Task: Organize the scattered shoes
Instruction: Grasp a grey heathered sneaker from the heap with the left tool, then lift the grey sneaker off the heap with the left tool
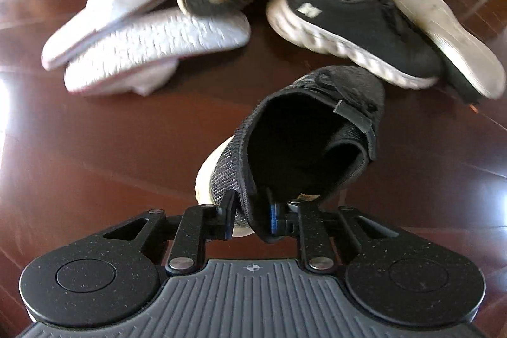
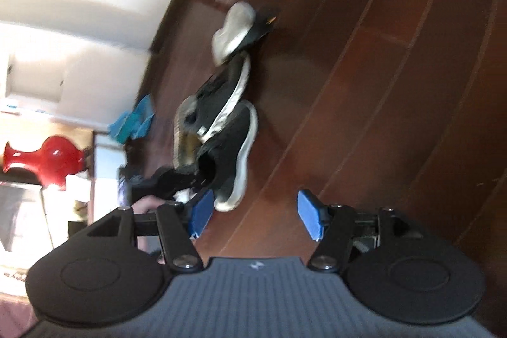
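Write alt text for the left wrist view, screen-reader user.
The left tongs pinch the heel collar of a black knit sneaker over a dark wooden floor. Beyond it lie two white slippers and more black sneakers, some sole-up, blurred by motion.

Four black sneakers, two white slippers, one red vase

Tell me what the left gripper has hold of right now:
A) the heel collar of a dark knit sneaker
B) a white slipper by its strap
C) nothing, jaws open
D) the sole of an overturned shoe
A: in the left wrist view the left gripper has its jaws closed across the heel collar of the dark knit sneaker, while the white slippers lie untouched on the floor beyond.
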`<state>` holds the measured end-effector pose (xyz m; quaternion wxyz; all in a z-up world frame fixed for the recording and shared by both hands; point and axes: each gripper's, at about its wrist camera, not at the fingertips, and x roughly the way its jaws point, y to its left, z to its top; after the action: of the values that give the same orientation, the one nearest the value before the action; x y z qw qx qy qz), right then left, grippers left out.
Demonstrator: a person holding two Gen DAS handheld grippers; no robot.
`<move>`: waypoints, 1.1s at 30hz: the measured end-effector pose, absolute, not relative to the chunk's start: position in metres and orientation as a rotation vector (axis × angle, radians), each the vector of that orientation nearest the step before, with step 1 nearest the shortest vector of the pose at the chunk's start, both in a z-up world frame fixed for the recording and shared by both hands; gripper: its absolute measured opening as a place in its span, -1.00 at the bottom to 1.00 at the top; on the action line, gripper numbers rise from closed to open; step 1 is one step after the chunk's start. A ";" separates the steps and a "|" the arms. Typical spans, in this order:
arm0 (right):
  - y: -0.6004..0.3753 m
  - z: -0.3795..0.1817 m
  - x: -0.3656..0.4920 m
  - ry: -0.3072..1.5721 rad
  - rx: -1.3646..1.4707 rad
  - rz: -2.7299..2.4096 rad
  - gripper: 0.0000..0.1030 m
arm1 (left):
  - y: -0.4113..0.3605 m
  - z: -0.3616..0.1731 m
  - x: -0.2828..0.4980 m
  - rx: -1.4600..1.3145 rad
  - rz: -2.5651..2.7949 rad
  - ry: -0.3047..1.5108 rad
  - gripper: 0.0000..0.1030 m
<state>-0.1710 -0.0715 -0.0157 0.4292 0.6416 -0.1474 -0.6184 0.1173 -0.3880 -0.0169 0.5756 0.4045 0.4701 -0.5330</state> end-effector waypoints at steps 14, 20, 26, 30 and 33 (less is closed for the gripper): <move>0.031 -0.009 -0.197 -0.265 1.618 -1.746 0.21 | -0.246 -0.001 0.001 1.027 -1.432 1.161 -0.64; 0.072 -0.020 -0.199 -0.142 1.666 -1.830 0.21 | -0.191 -0.008 -0.037 1.065 -1.484 1.182 -0.81; 0.101 -0.029 -0.198 -0.084 1.720 -1.890 0.21 | -0.155 -0.017 -0.062 1.124 -1.510 1.171 -0.81; 0.121 -0.035 -0.193 -0.078 1.761 -1.916 0.21 | -0.127 -0.030 -0.067 1.170 -1.478 1.180 -0.80; 0.138 -0.040 -0.190 -0.080 1.797 -1.924 0.21 | -0.108 -0.038 -0.068 1.186 -1.465 1.206 -0.78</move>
<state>-0.1902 0.1379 -0.0400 0.2512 0.6603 -0.0293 -0.7071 -0.0683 -0.1078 -0.0377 0.4369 0.4767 0.4847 -0.5890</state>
